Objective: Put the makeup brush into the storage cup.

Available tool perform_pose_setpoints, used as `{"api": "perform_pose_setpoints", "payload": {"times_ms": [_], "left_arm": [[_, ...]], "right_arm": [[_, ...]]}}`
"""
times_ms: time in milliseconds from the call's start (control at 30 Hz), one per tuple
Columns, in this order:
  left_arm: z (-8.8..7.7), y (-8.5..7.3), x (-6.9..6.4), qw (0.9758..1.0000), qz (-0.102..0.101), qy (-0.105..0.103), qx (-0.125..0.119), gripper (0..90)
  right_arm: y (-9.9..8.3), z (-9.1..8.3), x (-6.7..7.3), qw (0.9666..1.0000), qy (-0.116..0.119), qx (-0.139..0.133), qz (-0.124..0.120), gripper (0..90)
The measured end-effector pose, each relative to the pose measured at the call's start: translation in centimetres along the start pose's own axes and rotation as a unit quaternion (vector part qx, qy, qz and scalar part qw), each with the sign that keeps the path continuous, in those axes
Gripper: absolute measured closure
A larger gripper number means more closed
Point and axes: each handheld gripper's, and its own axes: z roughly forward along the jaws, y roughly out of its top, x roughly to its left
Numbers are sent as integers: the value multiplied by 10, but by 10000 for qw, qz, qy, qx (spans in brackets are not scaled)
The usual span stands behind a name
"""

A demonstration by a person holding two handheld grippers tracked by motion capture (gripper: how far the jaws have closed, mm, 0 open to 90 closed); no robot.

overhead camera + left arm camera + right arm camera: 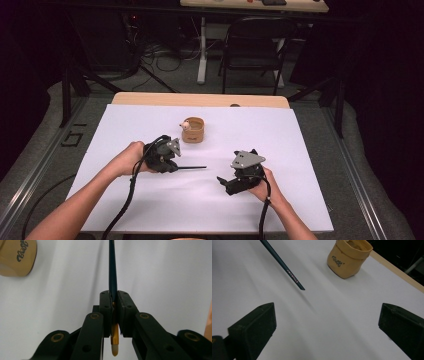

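Note:
My left gripper (175, 167) is shut on a dark teal pencil (192, 167) that sticks out level to the right above the white sheet. In the left gripper view the jaws (114, 293) clamp the pencil (112, 270) near its gold ferrule, and its pale eraser end points back toward the camera. My right gripper (225, 182) hovers low over the sheet at the right, open with nothing between its fingers. In the right gripper view (328, 315) the pencil's (284, 266) free end lies ahead at the upper left.
A small tan fabric pot (193, 130) with dark lettering stands behind the grippers, with a small pale round thing (185, 125) at its rim; I also see the pot (17, 257) (348, 258) in both gripper views. The white sheet (150, 210) covers the wooden table (200, 99).

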Motion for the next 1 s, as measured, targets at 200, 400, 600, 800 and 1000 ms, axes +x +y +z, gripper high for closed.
{"api": "perform_pose_setpoints", "payload": {"times_ms": [200, 400, 600, 800, 1000], "left_arm": [[0, 6, -2, 9999, 90, -50, 14, 831], [3, 12, -3, 9999, 144, -83, 8, 831], [4, 17, -4, 9997, 212, -108, 23, 831], [2, 22, -5, 9996, 269, -105, 41, 831], [3, 28, -7, 9993, 340, -124, 54, 831]], "right_arm": [[5, 9, 4, 9998, 99, 49, -153, 60], [11, 18, 10, 9991, 171, 92, -370, 134], [17, 28, 15, 9987, 252, 168, -418, 261], [20, 36, 21, 9972, 336, 257, -616, 366], [22, 43, 25, 9961, 406, 304, -728, 478]]}}
